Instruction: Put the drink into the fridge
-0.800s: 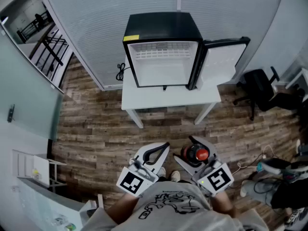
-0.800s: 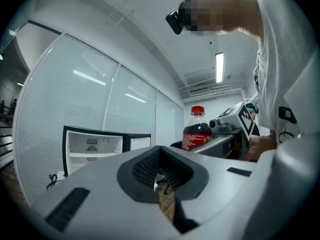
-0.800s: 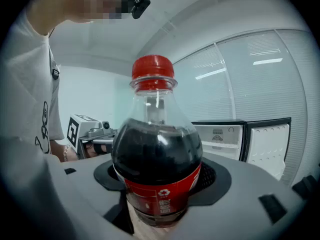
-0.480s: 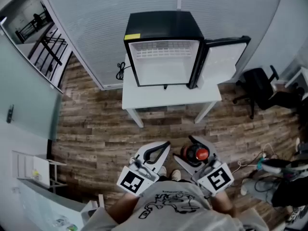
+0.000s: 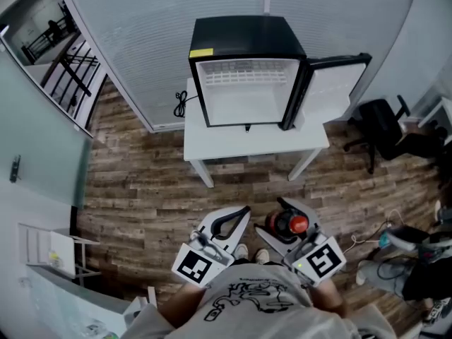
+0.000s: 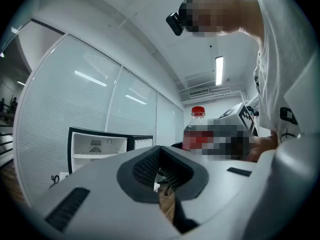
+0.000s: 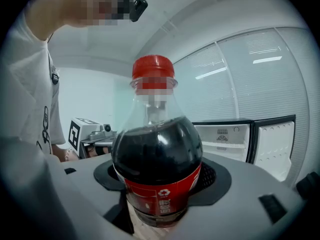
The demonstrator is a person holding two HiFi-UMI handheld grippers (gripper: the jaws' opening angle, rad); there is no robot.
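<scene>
A cola bottle [image 5: 291,225] with a red cap stands upright between the jaws of my right gripper [image 5: 280,222], which is shut on its dark body [image 7: 157,159]. My left gripper [image 5: 242,214] is beside it, close to the person's chest, shut with nothing in it [image 6: 162,171]. The bottle's cap [image 6: 198,111] shows to the right in the left gripper view. Ahead, across the wood floor, a small black fridge [image 5: 244,73] stands on a white table [image 5: 254,143]. Its door [image 5: 328,90] is swung open to the right, and the white inside looks bare.
A black office chair [image 5: 381,129] stands right of the table. Cables and gear [image 5: 395,249] lie on the floor at the right. A glass wall with blinds runs behind the fridge, and a white shelf [image 5: 49,249] stands at the lower left.
The head view has shifted slightly, so the fridge and table sit a little further right. Both grippers and the bottle keep their places.
</scene>
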